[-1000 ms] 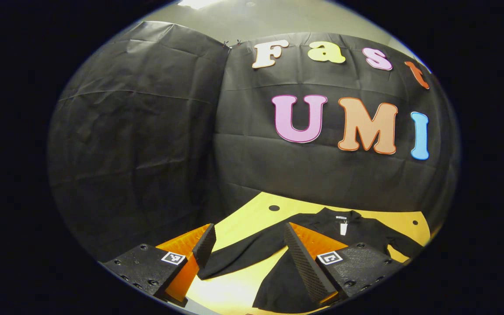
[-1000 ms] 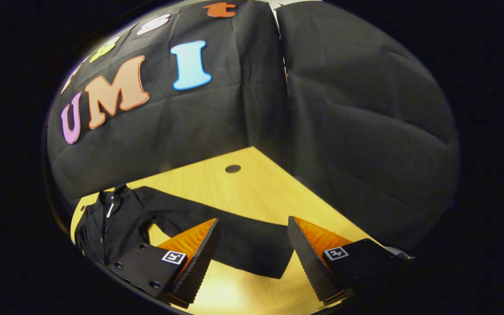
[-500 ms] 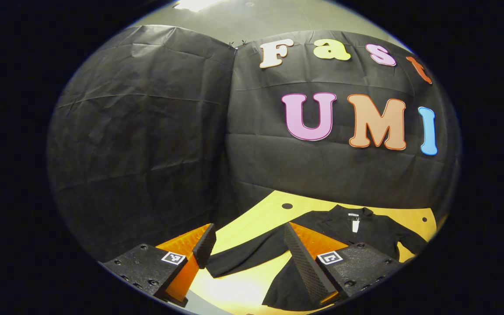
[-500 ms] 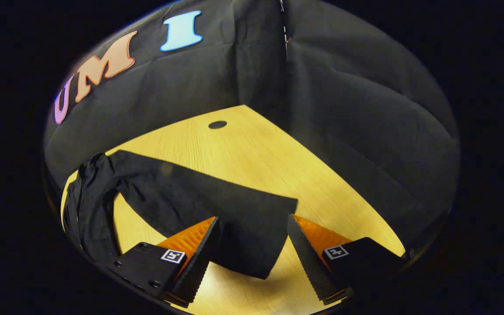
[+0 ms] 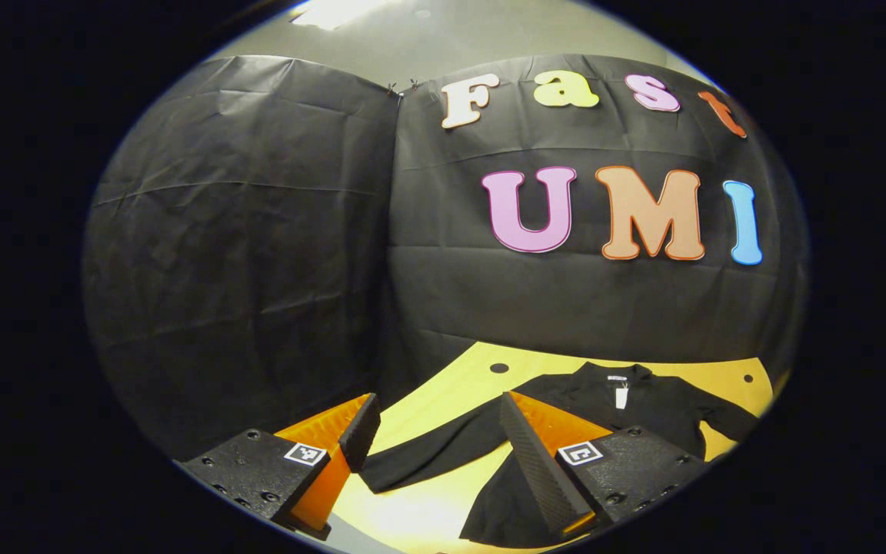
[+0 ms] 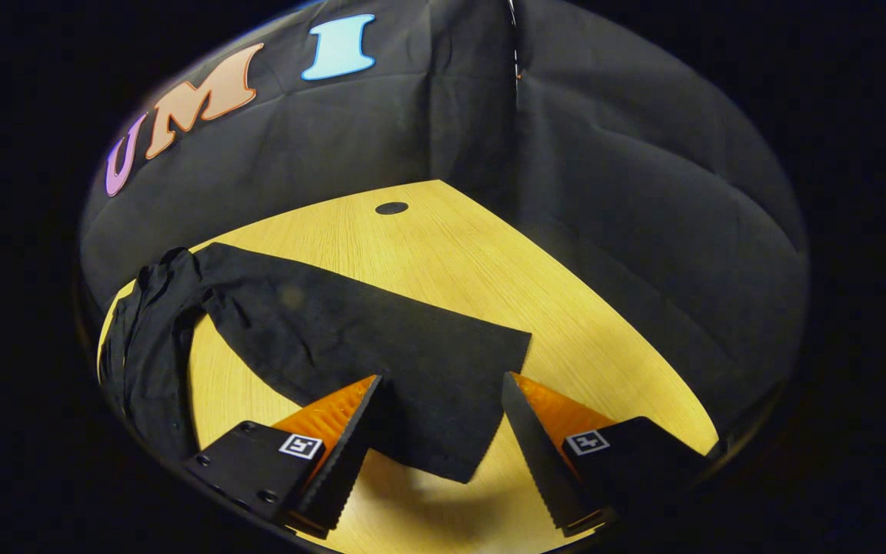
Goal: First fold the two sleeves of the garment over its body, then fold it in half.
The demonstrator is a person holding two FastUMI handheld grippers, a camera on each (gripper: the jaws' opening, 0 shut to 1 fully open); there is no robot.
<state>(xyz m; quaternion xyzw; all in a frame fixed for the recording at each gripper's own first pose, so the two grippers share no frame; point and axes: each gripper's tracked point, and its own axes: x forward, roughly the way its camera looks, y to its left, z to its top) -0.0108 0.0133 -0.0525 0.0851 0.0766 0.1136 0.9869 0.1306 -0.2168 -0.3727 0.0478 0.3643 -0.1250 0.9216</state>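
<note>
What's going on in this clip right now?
A person holds a gripper in each hand over a black garment spread flat on a wooden table. Both sleeves lie stretched out, none folded yet. The right gripper hangs with open jaws over the end of the right sleeve, apparently about to grip it. The left gripper is open too, near the left sleeve, holding nothing.

The garment (image 6: 351, 338) is matt black cloth, lightly creased; under it, the surface (image 6: 489, 261) is smooth, pale wood.
</note>
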